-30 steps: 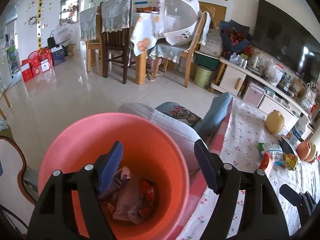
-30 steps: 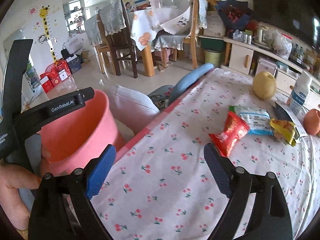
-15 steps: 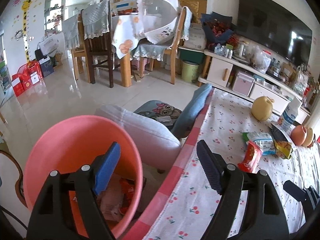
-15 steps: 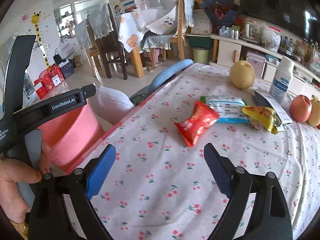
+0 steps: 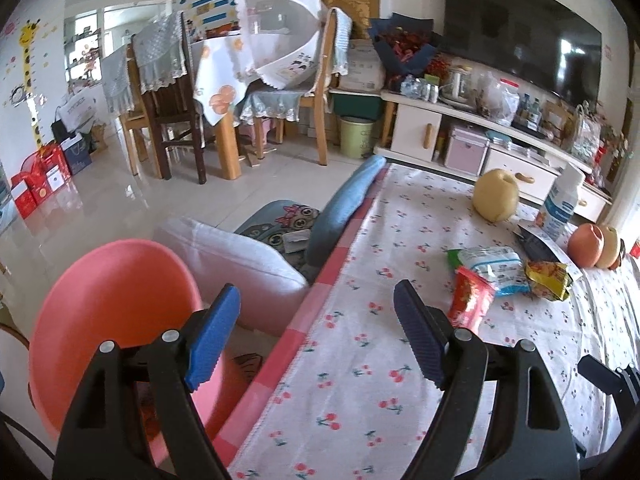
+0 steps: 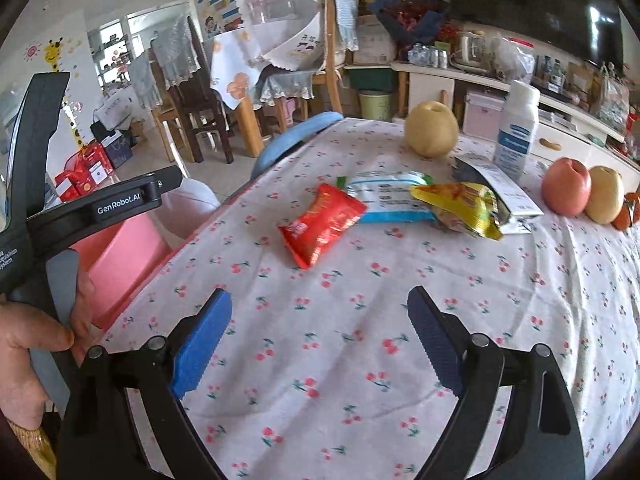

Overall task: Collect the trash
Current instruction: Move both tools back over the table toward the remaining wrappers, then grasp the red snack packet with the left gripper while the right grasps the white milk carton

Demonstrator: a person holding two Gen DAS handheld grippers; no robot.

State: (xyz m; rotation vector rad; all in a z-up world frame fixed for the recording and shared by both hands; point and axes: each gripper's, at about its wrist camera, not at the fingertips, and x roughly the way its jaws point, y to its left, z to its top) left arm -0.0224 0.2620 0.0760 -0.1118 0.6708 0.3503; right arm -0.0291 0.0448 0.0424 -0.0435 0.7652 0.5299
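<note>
A red snack wrapper (image 6: 322, 224) lies on the cherry-print tablecloth (image 6: 360, 340), ahead of my right gripper (image 6: 320, 340), which is open and empty above the cloth. Behind it lie a white-blue packet (image 6: 390, 198) and a yellow wrapper (image 6: 460, 208). My left gripper (image 5: 316, 336) is open and empty over the table's left edge, beside the pink bin (image 5: 108, 312). The wrappers also show in the left wrist view: red (image 5: 470, 300), white-blue (image 5: 490, 264), yellow (image 5: 546, 280).
A pear (image 6: 431, 130), a white bottle (image 6: 516, 136), an apple (image 6: 566, 192) and another pear (image 6: 604, 200) stand at the table's far side. Cushions (image 5: 236, 264) lie on a seat left of the table. Dining chairs stand beyond.
Both grippers have swung right, away from the pink bin and toward the wrappers on the table. The bin has slid to the left edge of both views.
</note>
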